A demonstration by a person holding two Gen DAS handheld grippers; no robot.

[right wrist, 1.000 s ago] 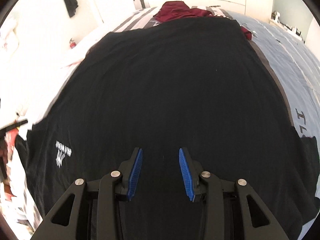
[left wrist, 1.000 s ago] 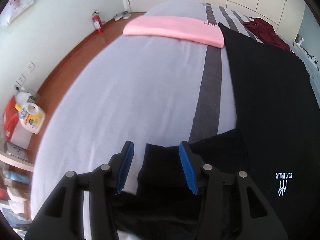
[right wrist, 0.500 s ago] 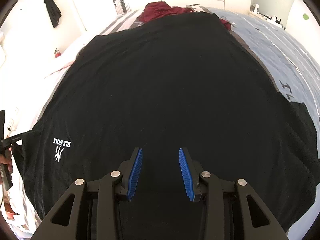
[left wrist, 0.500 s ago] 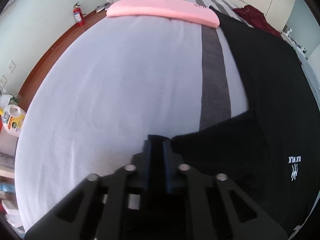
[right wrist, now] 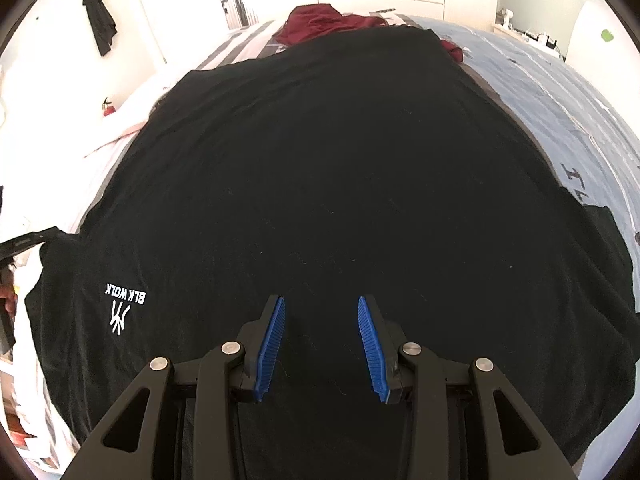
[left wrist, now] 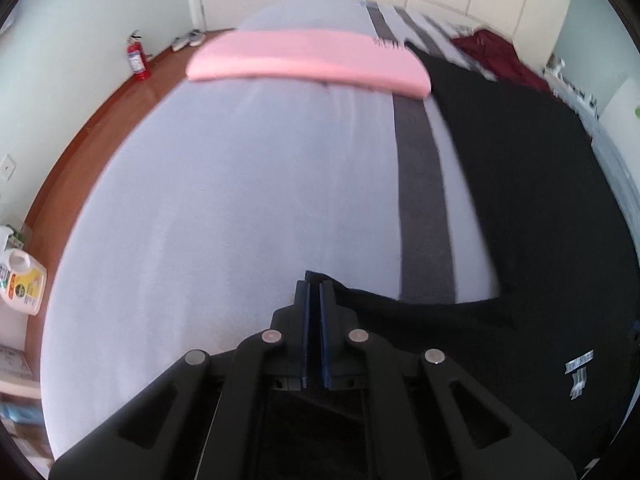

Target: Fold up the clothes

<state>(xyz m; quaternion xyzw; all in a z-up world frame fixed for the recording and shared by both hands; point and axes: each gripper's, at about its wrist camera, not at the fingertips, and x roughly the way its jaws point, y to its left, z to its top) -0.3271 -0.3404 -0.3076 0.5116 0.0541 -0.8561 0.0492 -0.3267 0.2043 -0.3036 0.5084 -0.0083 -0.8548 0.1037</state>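
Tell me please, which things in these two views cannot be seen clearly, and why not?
- Left wrist view: the white logo on the black T-shirt is smeared by motion blur, unreadable.
- Left wrist view: the cloth between the pads of the left gripper is hidden by them.
- Right wrist view: the pink folded garment is washed out by glare.
- Right wrist view: the dark red garment is partly hidden behind the T-shirt.
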